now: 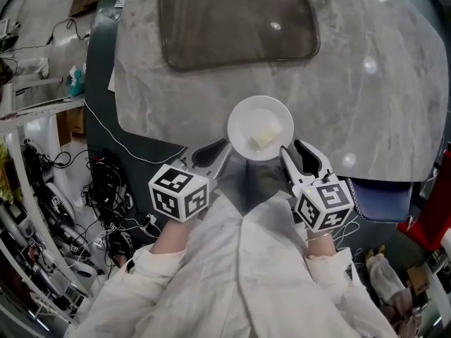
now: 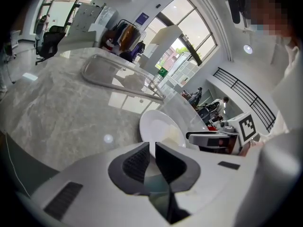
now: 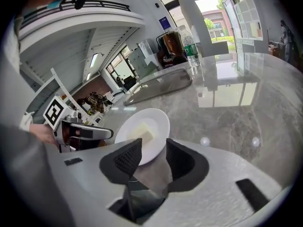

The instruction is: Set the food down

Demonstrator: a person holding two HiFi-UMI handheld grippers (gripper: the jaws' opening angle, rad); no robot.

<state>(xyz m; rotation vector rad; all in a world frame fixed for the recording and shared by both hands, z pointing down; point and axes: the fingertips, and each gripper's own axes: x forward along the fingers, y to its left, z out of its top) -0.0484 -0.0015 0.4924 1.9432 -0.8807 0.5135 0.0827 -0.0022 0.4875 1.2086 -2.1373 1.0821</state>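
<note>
Grey marble tabletop (image 1: 366,111) with tray (image 1: 211,27), cables (image 1: 106,189) on floor; left gripper (image 1: 215,148) clamps plate (image 1: 261,122) rim, right gripper (image 1: 291,148) jaws apart around it.

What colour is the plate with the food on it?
The plate is plain white, clearest in the head view.

Glossy white plate (image 1: 246,118), polished marble-look table (image 1: 366,118), dull metal tray (image 1: 239,20).
</note>
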